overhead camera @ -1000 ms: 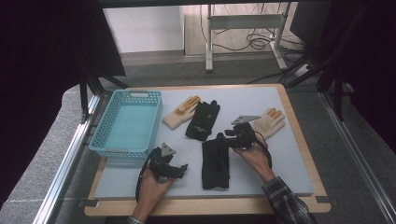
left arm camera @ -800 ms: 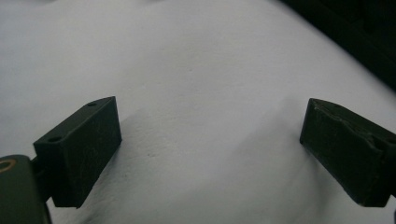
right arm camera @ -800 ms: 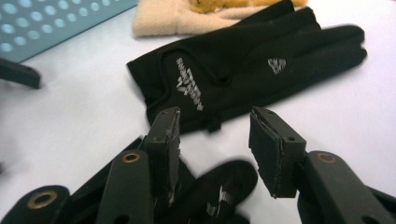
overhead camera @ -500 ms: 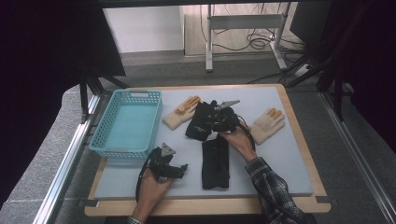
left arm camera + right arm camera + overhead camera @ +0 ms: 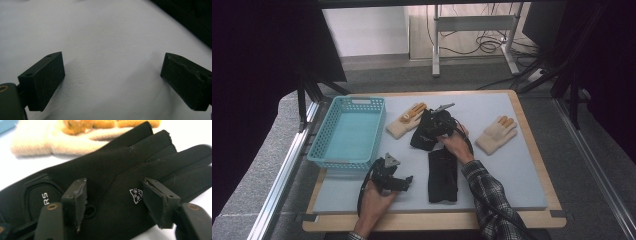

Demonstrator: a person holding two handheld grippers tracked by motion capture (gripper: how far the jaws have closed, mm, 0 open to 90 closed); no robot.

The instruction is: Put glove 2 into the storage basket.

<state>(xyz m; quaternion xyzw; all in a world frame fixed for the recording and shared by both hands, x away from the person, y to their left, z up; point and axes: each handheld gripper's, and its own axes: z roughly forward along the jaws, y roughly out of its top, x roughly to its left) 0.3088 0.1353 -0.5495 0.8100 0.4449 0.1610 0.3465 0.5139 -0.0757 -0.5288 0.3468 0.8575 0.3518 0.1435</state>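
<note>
Black glove [image 5: 105,182] flat beside cream glove [image 5: 75,137]

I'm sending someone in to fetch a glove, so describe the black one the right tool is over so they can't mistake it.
Start at the blue basket on the table's left. Just right of it lies a cream glove, and the black glove rests against that one, under the open right tool. Unlike the other black glove nearer the person, it shows a small white logo on its back.

Black glove [image 5: 105,182]: smooth matt synthetic cloth, stitched padded panel, small white printed logo. Cream glove [image 5: 75,137]: fuzzy knit, orange-tipped fingers. Basket [image 5: 347,131]: turquoise plastic lattice, slightly glossy. Table mat [image 5: 105,37]: pale grey, matt, finely textured. Table edge [image 5: 532,130]: light wood. Left gripper [image 5: 112,80] pads [image 5: 42,80]: matt black, scuffed
</note>
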